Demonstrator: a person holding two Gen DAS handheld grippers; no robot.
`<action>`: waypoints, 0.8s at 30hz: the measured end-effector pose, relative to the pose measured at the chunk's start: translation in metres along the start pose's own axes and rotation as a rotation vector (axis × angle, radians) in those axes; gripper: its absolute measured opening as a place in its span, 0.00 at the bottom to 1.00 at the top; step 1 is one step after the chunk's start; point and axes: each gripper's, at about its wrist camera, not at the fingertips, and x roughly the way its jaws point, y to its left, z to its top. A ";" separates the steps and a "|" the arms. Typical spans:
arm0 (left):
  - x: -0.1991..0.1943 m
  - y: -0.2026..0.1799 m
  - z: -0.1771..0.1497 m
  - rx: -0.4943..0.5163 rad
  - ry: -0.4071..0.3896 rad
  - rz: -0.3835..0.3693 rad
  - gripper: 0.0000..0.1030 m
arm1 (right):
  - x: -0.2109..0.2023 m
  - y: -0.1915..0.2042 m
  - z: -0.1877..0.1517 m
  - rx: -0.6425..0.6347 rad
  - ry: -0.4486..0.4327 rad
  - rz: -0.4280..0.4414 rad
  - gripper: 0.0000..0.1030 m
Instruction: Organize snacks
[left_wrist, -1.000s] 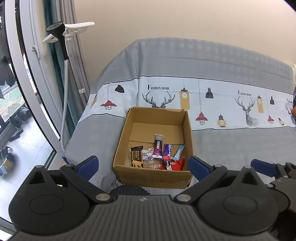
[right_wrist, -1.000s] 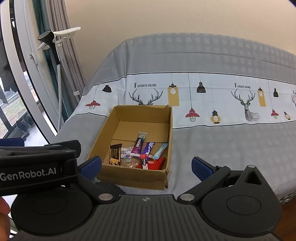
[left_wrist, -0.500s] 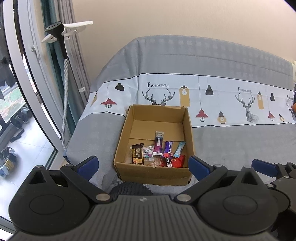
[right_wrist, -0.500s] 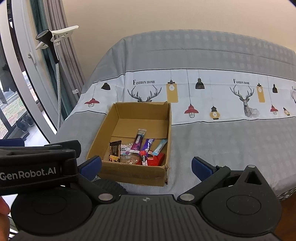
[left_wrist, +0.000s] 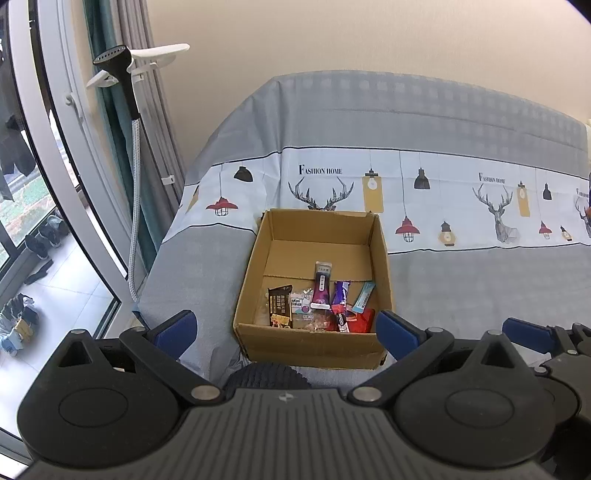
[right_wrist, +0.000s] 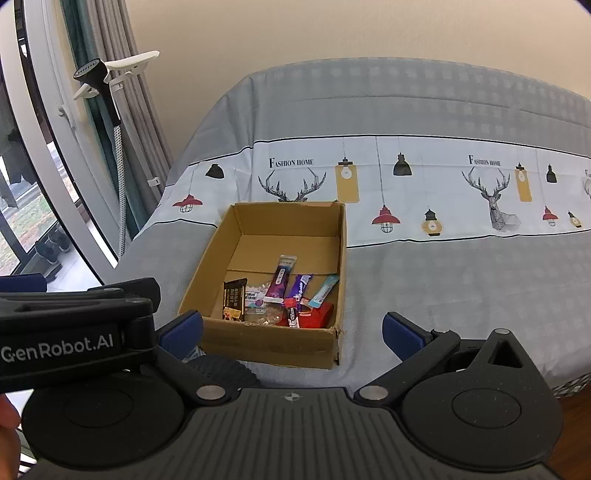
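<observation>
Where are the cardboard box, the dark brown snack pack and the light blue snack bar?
cardboard box (left_wrist: 310, 343): left wrist view, on its near outer wall.
dark brown snack pack (left_wrist: 279, 305): left wrist view, middle of the wrapper.
light blue snack bar (right_wrist: 323, 291): right wrist view, middle of the wrapper, by the box's right wall.

Bright daylight comes in from the window (left_wrist: 33, 206) on the left, shadows are soft, the middle looks sharp, and the round lens bends the edges and makes the corners dark.
</observation>
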 end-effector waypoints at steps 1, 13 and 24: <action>0.000 0.000 0.000 0.001 0.000 0.001 1.00 | 0.000 0.000 0.000 -0.001 0.000 0.000 0.99; -0.001 -0.001 -0.001 -0.003 -0.002 -0.005 1.00 | -0.001 -0.005 -0.001 0.005 0.006 0.008 0.99; -0.005 -0.004 -0.003 0.000 -0.003 -0.002 1.00 | -0.005 -0.004 -0.002 0.006 0.002 0.015 0.99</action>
